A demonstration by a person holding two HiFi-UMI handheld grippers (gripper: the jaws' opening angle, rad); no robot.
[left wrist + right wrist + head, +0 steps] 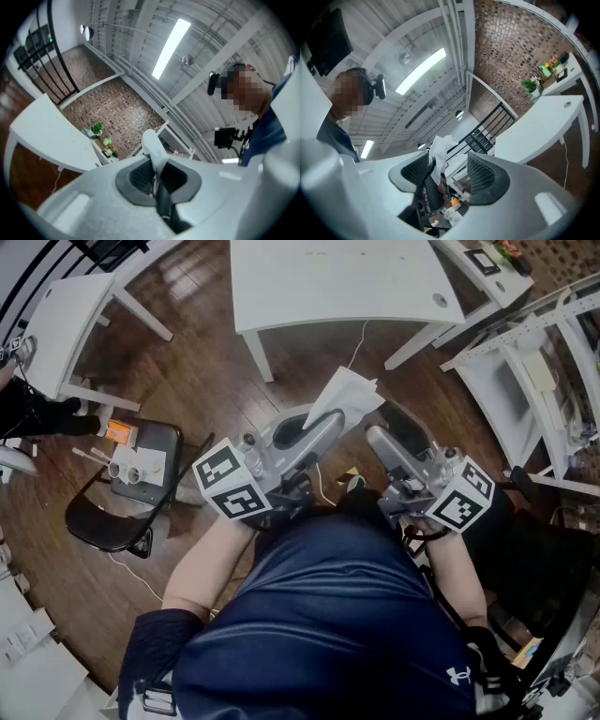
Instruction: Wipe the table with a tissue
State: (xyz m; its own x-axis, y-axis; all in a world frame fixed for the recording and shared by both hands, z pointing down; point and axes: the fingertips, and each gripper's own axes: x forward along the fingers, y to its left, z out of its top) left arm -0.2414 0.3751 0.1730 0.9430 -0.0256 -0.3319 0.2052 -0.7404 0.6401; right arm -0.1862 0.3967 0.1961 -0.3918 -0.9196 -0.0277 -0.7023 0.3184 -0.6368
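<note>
Left gripper view shows that your left gripper (pixel 157 165) is closed on the tissue (pixel 153 143): it pinches the lower part, and a white fold stands up above the jaws. In the head view the tissue (pixel 349 395) is in the air in front of you, above the wooden floor (pixel 206 381). It does not touch the white surface (pixel 337 282), which lies further ahead. Your right gripper (pixel 451 169) is open wide and grips nothing. In the right gripper view the tissue and the tip of the left gripper appear between its jaws, near one of the pads (pixel 416 171), but I cannot tell if they touch it. I judge the tissue to be very light, soft and easy to tear, so it will crumple and not push back. One firm pinch is probably enough. Leave a good bunch of paper beyond the jaws, so that the tissue and not the gripper meets the surface when you wipe.
</note>
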